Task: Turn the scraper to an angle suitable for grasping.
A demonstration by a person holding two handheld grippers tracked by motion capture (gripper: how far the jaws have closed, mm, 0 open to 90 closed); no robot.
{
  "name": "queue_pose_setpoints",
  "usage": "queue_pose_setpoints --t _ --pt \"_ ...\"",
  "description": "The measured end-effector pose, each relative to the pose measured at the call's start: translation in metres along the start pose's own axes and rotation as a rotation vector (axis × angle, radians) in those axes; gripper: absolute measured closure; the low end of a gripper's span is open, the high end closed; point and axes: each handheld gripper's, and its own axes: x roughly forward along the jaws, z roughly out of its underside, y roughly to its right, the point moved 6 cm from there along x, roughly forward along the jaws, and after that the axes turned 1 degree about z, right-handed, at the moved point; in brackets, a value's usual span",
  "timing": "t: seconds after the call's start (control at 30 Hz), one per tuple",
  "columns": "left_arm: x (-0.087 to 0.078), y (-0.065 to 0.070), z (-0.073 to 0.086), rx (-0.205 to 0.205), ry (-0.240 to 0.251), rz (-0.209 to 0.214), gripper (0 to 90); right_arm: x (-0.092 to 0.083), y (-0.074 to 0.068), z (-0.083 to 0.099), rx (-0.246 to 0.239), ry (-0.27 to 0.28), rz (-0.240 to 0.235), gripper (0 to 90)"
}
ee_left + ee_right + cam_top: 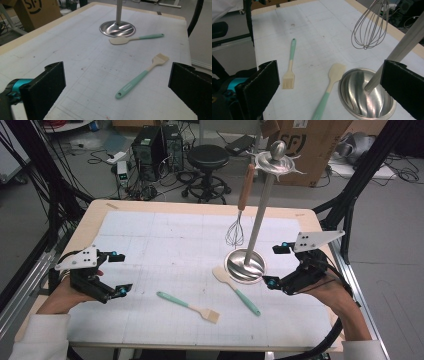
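**Two light utensils lie flat between open tongs**

Nearest the high camera, at six o'clock on the white mat (150,235), two white sleeves are seen, each hand carrying a gripper. The left gripper (114,273) is held at about eight o'clock, the right gripper (278,265) at about four o'clock. Both sets of jaws are spread wide and nothing is held between them; in each gripper view bare mat and utensils are seen across the gap.

The pastry brush (189,306) is laid near six o'clock, its mint handle pointing toward nine and its pale bristles toward four. The spatula (235,289) is laid just beside the stand base (245,265), its cream blade close to the rim, though contact cannot be told, and its mint handle running toward five o'clock. A whisk (237,217) is hung from the top of the stand, clear of the mat.

Both flat utensils are judged light and easily shifted by a stray touch. The handles are taken to be smooth plastic or silicone, so some slip is to be expected. The spatula blade is probably flexible and the bristles soft; neither is a good place for a grip. Each is best taken across the middle of the handle, with the jaws lowered astride it to the mat. The spatula (329,86) is nearer the right gripper, the brush (142,76) nearer the left.
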Motion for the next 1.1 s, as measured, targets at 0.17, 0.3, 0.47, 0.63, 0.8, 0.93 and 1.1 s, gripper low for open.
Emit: queue_pose_setpoints --t 0.17,0.3,0.47,0.63,0.8,0.93,1.1 --pt "-0.001 0.000 -0.001 0.004 0.006 0.003 1.7 0.004 -0.002 0.005 0.016 -0.007 -0.018 7.6" --pt "-0.001 0.000 -0.001 0.001 0.012 0.002 1.6 0.007 -0.006 0.008 0.001 -0.012 -0.038 16.6" --pt "0.000 -0.002 -0.001 -0.002 0.012 -0.003 1.7 0.009 -0.008 0.013 0.011 -0.022 -0.049 29.0" --pt "0.001 -0.003 -0.001 -0.004 0.014 -0.001 1.6 0.011 -0.010 0.018 0.017 -0.037 -0.053 42.6" --pt "0.002 -0.005 0.000 -0.007 0.013 -0.006 1.6 0.019 -0.012 0.025 0.018 -0.070 -0.077 58.8" --pt "0.002 -0.004 0.000 -0.004 0.009 -0.004 1.6 0.027 -0.014 0.031 0.008 -0.102 -0.101 76.5" --pt "0.002 -0.003 0.000 -0.003 0.010 -0.007 1.6 0.035 -0.017 0.036 0.014 -0.141 -0.137 87.3"
